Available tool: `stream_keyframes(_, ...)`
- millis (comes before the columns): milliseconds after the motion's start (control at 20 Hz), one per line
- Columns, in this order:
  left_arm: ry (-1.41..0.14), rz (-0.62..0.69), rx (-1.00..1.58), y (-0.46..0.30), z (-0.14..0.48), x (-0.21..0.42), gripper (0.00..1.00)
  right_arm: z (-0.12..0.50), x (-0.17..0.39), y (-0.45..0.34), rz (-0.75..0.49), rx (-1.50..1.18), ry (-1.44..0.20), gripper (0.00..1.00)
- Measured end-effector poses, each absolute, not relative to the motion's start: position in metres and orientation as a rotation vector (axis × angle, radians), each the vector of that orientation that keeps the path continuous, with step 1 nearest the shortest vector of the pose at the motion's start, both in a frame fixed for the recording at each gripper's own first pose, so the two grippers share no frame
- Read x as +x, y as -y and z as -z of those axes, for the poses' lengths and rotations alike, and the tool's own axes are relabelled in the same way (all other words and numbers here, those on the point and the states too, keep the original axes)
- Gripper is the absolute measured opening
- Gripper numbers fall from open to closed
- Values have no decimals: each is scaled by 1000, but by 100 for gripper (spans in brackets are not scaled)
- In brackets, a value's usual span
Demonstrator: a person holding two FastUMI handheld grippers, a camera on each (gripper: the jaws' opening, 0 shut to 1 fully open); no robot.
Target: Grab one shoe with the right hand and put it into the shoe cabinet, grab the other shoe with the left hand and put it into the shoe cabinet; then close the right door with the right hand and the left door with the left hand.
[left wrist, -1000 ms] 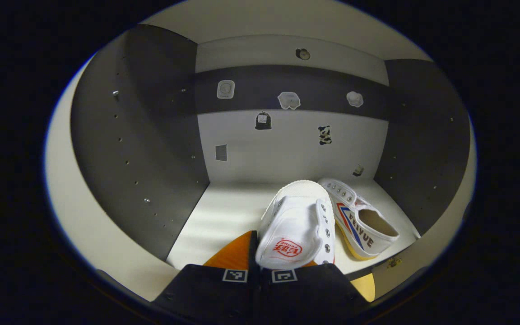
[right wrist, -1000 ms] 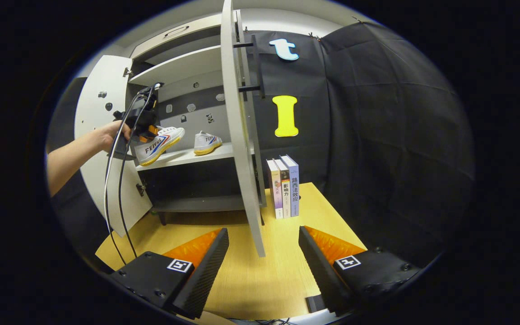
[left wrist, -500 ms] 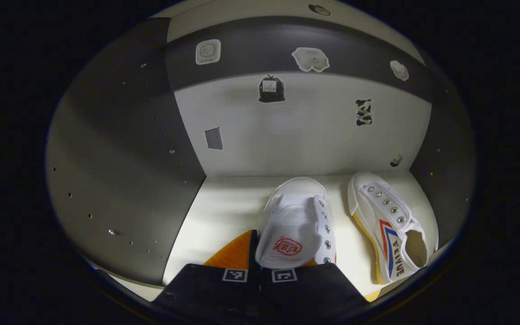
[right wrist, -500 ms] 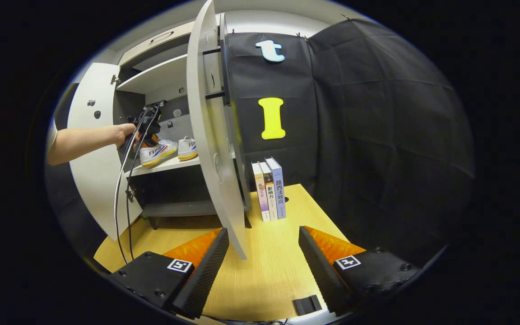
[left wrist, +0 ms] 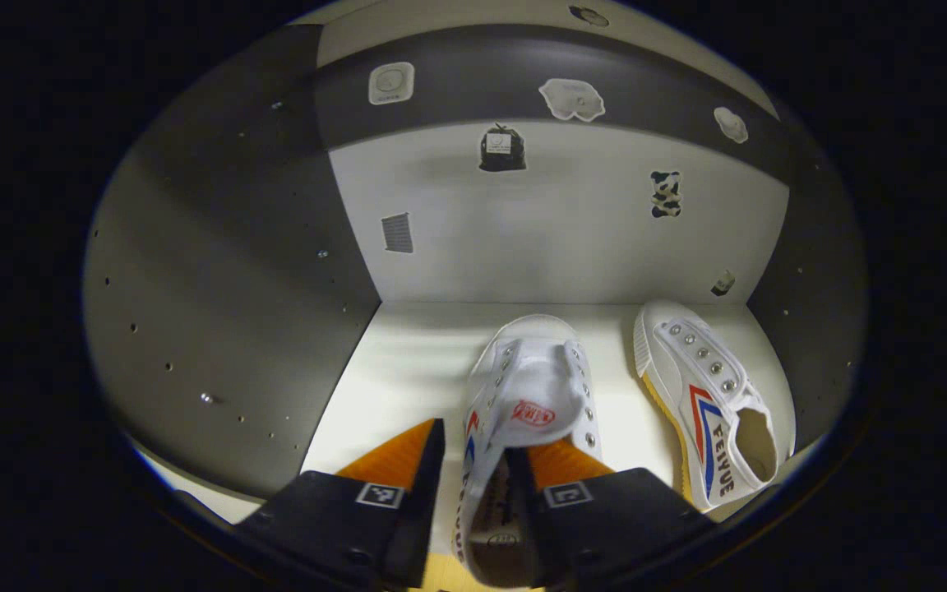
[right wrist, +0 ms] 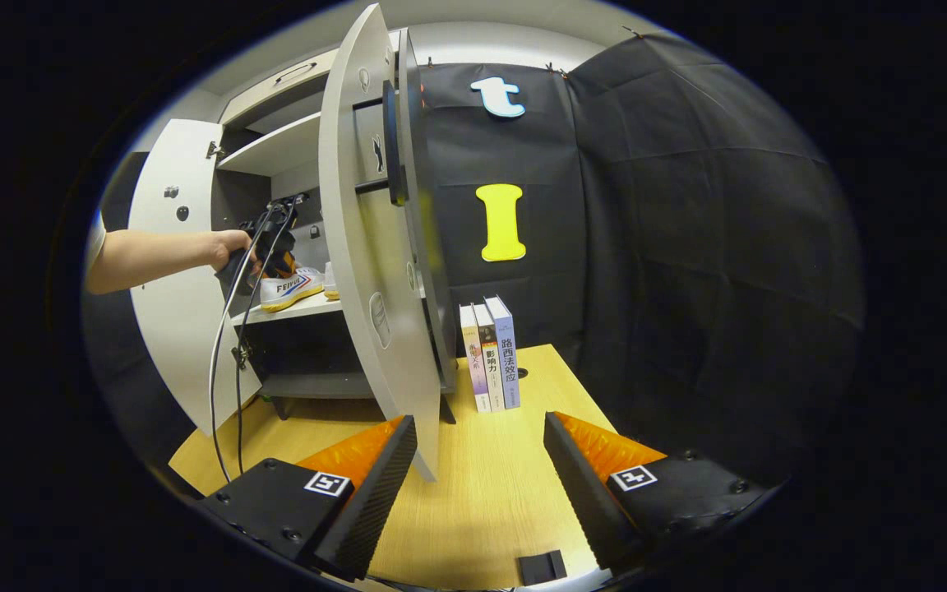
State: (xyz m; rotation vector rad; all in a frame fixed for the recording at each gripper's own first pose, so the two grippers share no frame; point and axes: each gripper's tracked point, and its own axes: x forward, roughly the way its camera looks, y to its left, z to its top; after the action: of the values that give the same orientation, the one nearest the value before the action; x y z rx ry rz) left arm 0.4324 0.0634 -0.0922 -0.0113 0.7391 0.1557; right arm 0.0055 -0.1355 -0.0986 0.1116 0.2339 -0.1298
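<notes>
**Two shoes on shelf, left gripper letting go**

Both shoes sit on the cabinet shelf. Left gripper is partly open; one finger sits inside the collar of the left shoe, the other outside, so it looks released, though contact can't be ruled out. Shoe's long axis runs straight ahead, toe to the back wall. Second shoe lies just beside it on the right, apart. Bare shelf on the left; straight pull-back looks clear. Right gripper wide open, holding nothing, over the table, right door edge just ahead, so it's nearer for closing. Left door stands open beside the hand.
</notes>
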Motion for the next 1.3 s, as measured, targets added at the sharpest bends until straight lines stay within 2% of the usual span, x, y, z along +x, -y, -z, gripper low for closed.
stream_keyframes(50, -722, -149, -22, -64, 88, 421, 58, 96, 7, 138, 123, 111, -230, 99)
stream_keyframes(100, -706, -140, -34, -63, 82, 410, 77, 93, 10, 141, 116, 111, -226, 99)
stream_keyframes(200, -676, -122, -54, -62, 69, 380, 98, 85, 15, 147, 103, 113, -210, 99)
stream_keyframes(500, -459, -88, -56, -57, 20, 283, 98, 46, 38, 152, 59, 60, -158, 99)
stream_keyframes(800, -206, -118, 39, -42, 12, 168, 97, -14, 53, 148, 11, 52, -73, 100)
stream_keyframes(1050, -165, -123, -11, -29, 49, 114, 97, -53, 71, 161, 23, 71, -24, 98)
stream_keyframes(1150, -174, -161, 5, -39, 66, 100, 97, -57, 82, 167, 17, 66, -25, 98)
stream_keyframes(1300, -200, -146, -88, -31, 85, 84, 97, -75, 101, 181, 19, 82, -18, 99)
